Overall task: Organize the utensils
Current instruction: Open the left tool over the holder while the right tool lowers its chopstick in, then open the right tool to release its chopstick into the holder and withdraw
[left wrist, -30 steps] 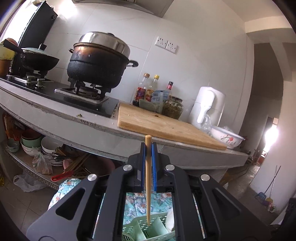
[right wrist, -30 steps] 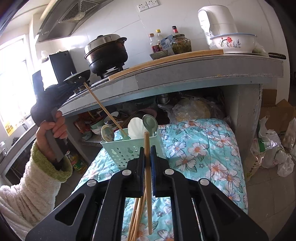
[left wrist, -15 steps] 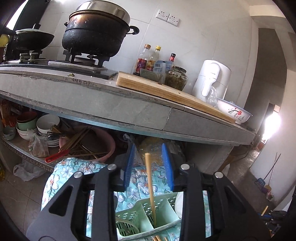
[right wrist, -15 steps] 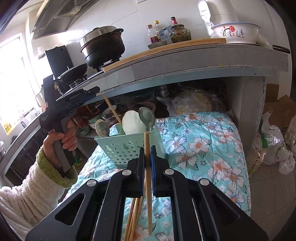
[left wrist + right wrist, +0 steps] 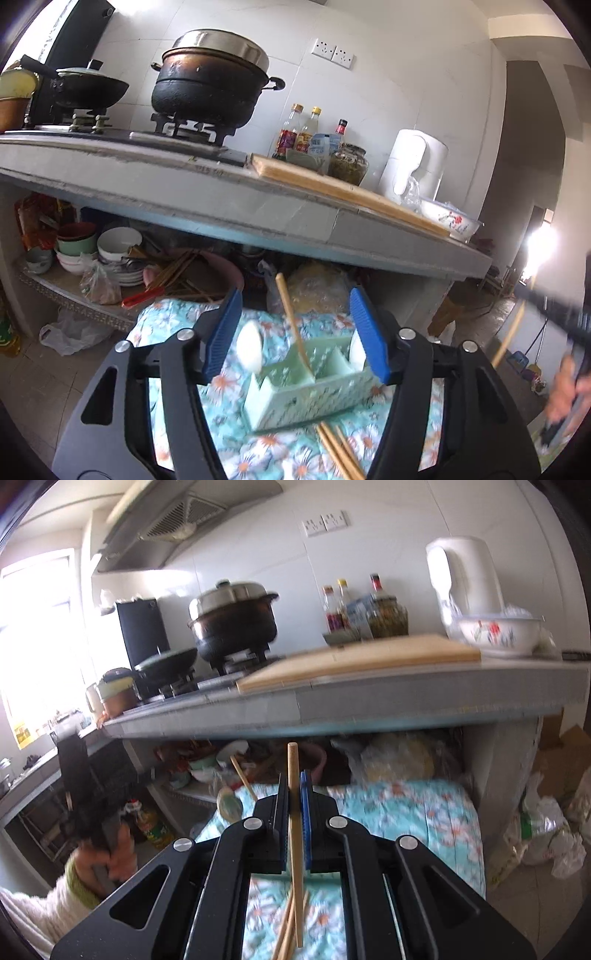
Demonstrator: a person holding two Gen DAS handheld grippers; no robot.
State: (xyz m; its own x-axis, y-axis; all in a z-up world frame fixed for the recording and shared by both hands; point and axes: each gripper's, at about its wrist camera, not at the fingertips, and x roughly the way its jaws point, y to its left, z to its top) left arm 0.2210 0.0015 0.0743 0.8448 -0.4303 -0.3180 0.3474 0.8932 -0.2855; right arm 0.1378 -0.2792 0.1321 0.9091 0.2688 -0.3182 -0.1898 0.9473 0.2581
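From the left wrist camera, the left gripper [image 5: 295, 328] has its blue pads spread wide; the jaws have just been opening, and nothing is pressed between them. A single chopstick [image 5: 291, 325] leans free in the gap, its lower end down in a middle compartment of the pale green utensil caddy [image 5: 306, 387]. The caddy sits on a floral quilt [image 5: 184, 317], with white spoons [image 5: 249, 349] standing at its ends. More loose chopsticks [image 5: 338, 450] lie on the quilt just in front of the caddy. Far right, blurred, a hand [image 5: 565, 391] carries the other gripper with a stick in it.

From the right wrist camera, the right gripper [image 5: 294, 808] is clamped on another chopstick [image 5: 294, 834], held upright, its top above the fingertips and its bottom hanging over spare sticks [image 5: 286, 934] on the quilt. At the left edge the person's hand [image 5: 110, 860], in a fluffy white sleeve [image 5: 33, 919] with a green cuff, grips the left tool's handle. The caddy is mostly hidden here.
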